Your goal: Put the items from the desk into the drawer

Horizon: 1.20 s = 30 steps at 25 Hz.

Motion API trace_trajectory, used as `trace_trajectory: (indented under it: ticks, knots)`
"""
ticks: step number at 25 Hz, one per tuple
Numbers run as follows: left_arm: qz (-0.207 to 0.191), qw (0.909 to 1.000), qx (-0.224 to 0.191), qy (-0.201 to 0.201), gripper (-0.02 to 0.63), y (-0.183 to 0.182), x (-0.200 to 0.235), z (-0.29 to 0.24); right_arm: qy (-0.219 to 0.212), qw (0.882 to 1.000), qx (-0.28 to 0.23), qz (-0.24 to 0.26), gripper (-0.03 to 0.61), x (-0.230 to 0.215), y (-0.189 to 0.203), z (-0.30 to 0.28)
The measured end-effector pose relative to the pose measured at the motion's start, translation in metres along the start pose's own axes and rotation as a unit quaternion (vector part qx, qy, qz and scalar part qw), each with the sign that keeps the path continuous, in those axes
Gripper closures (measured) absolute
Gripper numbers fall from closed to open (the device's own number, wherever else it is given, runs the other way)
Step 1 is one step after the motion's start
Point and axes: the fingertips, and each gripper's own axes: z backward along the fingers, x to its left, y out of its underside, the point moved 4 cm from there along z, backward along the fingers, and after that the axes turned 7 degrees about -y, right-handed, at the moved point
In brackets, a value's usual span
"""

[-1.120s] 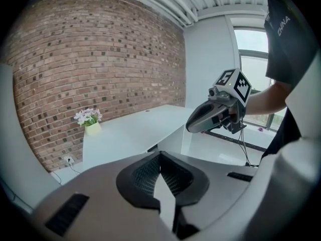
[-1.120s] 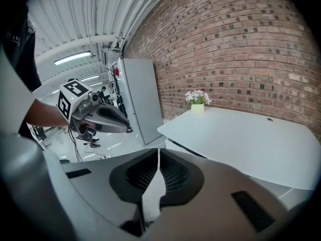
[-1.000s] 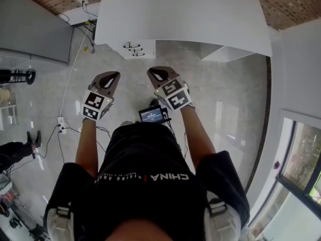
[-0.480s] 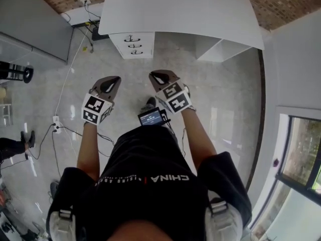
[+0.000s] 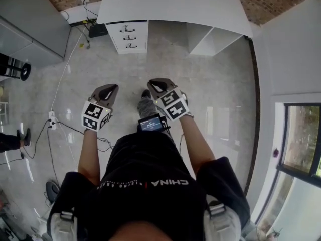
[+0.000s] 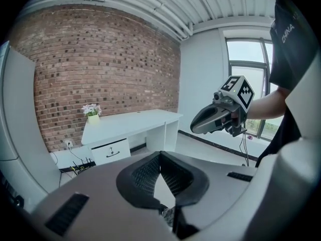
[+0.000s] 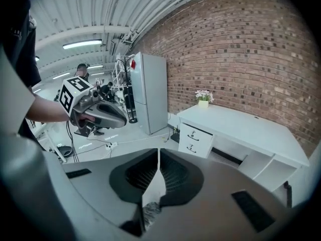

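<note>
Pink flowers [image 7: 203, 95] on the desk [image 7: 241, 128] show clearly only in gripper views.

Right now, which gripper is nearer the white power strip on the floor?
Left. The left gripper hangs just right of the power strip; the right gripper is farther right.

Smooth matt white desk [image 5: 170, 4], rough red brick wall [image 7: 241, 49], glossy pale floor [image 5: 220, 84].

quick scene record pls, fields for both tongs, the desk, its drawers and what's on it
left tongs: shut, empty
right tongs: shut, empty
desk: white, against the brick wall, well ahead of both tongs
drawers: under the desk's left end in the head view, all look shut
on desk: potted flowers; nothing else made out
</note>
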Motion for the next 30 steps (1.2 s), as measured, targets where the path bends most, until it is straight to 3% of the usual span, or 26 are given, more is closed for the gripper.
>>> trace_trajectory:
  ticks: [8,14,24,30]
  knots:
    - [-0.028,0.9989,-0.008,0.037,0.601,-0.005,-0.064,0.009,0.045,0.999,-0.003,-0.021,0.554,0.028,0.039,0.065]
    - [-0.053,0.9969,-0.008,0.058,0.601,-0.019,-0.104,-0.006,0.067,0.997,-0.013,-0.027,0.554,0.015,0.053,0.095]
    - [-0.047,0.9979,-0.020,0.041,0.601,-0.060,-0.156,-0.046,0.058,0.998,-0.024,-0.014,0.554,-0.031,0.069,0.145]
    - [-0.029,0.9992,-0.021,0.017,0.601,-0.074,-0.160,-0.054,0.044,0.999,-0.032,0.006,0.554,-0.051,0.060,0.151]
